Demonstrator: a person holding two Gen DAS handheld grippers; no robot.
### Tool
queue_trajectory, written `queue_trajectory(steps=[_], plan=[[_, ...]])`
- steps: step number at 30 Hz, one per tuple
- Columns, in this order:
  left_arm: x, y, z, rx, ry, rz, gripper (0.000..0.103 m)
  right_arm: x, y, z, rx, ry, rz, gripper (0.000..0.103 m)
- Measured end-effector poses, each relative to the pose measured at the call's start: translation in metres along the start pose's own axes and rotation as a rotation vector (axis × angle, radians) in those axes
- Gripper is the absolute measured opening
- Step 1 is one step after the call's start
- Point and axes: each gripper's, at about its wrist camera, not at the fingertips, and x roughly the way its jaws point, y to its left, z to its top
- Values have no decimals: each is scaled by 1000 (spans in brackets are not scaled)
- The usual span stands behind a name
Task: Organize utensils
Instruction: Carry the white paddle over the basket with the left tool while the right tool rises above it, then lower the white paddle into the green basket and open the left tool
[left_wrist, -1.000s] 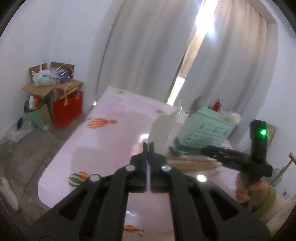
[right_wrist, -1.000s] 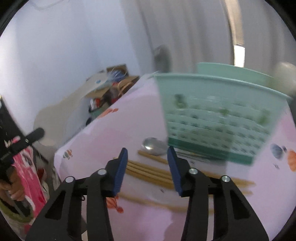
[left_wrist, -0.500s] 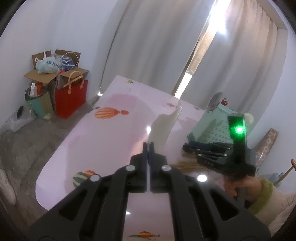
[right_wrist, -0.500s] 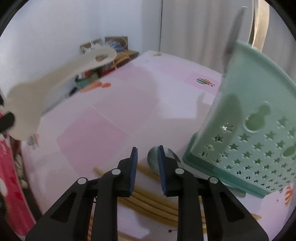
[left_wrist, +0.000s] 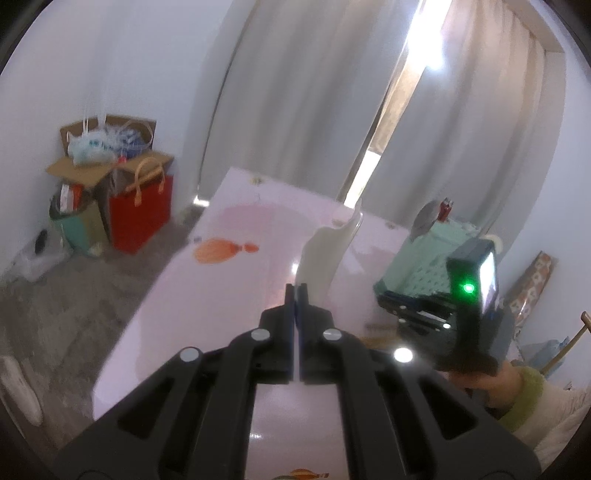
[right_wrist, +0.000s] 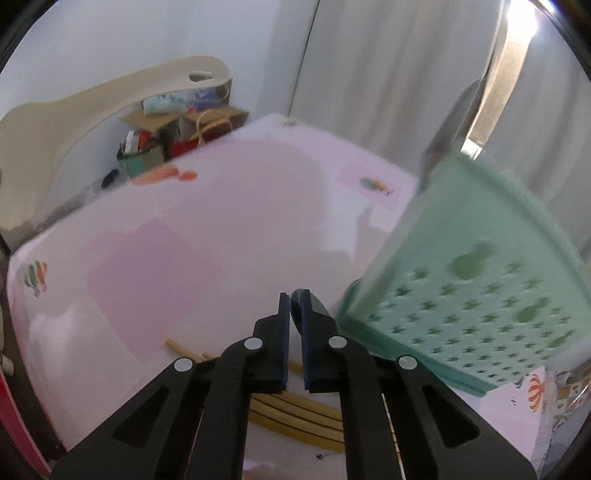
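The left gripper (left_wrist: 296, 291) is clamped on a cream spatula (left_wrist: 325, 254) that sticks up ahead of its tips. The right gripper (right_wrist: 293, 306) has just closed its jaws around the spoon (right_wrist: 312, 302), beside the green basket (right_wrist: 480, 295), chopsticks (right_wrist: 295, 410) lying beneath it.

Cream spatula (left_wrist: 325, 254) upright, wooden chopsticks (right_wrist: 295, 410) flat

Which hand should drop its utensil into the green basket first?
Left, probably. The left gripper is shut on the cream plastic rice paddle, lifted clear of the pink table. The right gripper has only just closed around the metal spoon beside the mint-green perforated basket.
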Motion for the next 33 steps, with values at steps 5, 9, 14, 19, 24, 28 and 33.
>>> queue_trajectory(steps=[5,9,14,19,24,28,33], plan=[[-32,-19,23,51,-89,-49,0,-48,-29,5,67,-70,26,3],[-53,-51,47,153,-144,-132,0,-91,-69,2,174,-141,45,2],[-51,-96,69,301,-93,-195,0,-123,-120,-9,317,-196,73,2],[-38,-145,83,529,13,-143,0,-151,-159,-22,412,-254,95,2],[-8,-184,88,756,125,-27,0,-163,-181,-28,454,-302,112,2],[36,-205,93,935,240,66,0,-169,-193,-37,485,-335,131,2],[76,-233,95,1096,356,170,0,-173,-207,-47,514,-362,161,2]])
